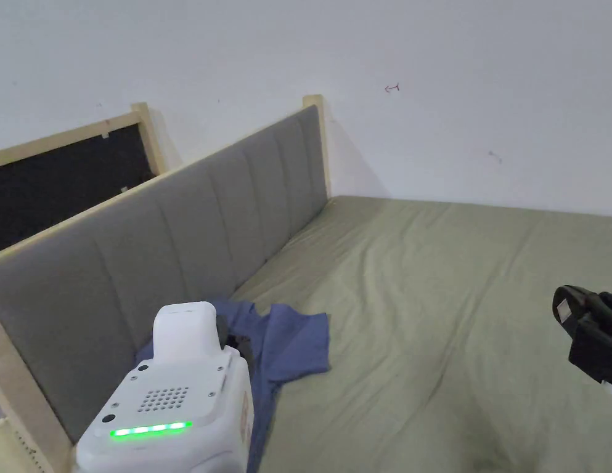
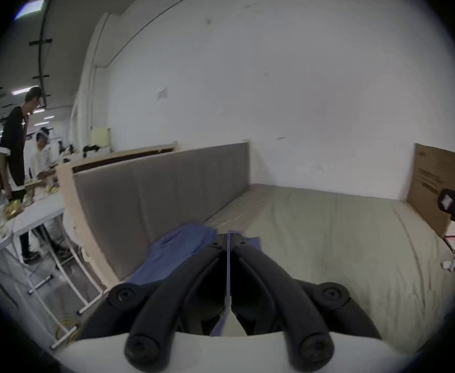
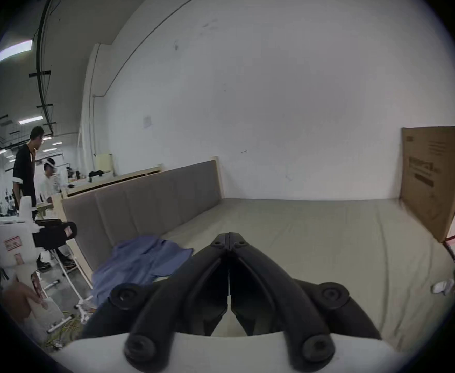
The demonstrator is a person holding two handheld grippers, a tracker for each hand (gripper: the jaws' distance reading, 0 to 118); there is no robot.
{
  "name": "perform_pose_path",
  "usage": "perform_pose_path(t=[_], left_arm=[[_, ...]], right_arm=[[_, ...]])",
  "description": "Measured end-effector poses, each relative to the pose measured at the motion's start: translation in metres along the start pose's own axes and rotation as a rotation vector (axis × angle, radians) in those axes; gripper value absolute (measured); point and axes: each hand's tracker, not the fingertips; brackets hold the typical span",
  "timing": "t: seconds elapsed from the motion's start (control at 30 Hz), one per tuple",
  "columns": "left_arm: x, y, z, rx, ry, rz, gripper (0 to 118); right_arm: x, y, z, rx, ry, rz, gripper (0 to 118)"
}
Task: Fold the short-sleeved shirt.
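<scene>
Against the grey padded headboard [image 1: 193,209], at the near left edge of the bed, lies the crumpled blue short-sleeved shirt [image 1: 298,345], soft cloth bunched in loose folds. Left gripper [image 2: 227,237], black jaws on a white body with a green light strip, sits right over the shirt; in the left gripper view its jaws are pressed together with a thin blue strip of shirt fabric running between them, so it pinches the cloth. Right gripper [image 3: 229,236] hangs well apart from the shirt, over the bare sheet to the right, jaws closed tip to tip on nothing. Olive-green bed sheet [image 1: 458,308] is lightly wrinkled and wide open from the shirt across to the right. Plain white wall [image 1: 452,92] bounds the far edge. Brown cardboard box [image 3: 433,179] stands upright at the far right side.
</scene>
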Motion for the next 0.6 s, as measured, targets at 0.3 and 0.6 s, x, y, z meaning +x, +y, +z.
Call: perform_pose_path(t=[0.3, 0.6], left_arm=[[-0.062, 0.004, -0.166, -0.515, -0.204, 0.070, 3], [-0.056, -0.077, -0.296, -0.798, -0.159, 0.030, 86]], right_arm=[[0.033, -0.022, -0.006, -0.094, -0.071, 0.009, 0], [0.057, -0.039, -0.016, -0.196, -0.154, -0.015, 0]])
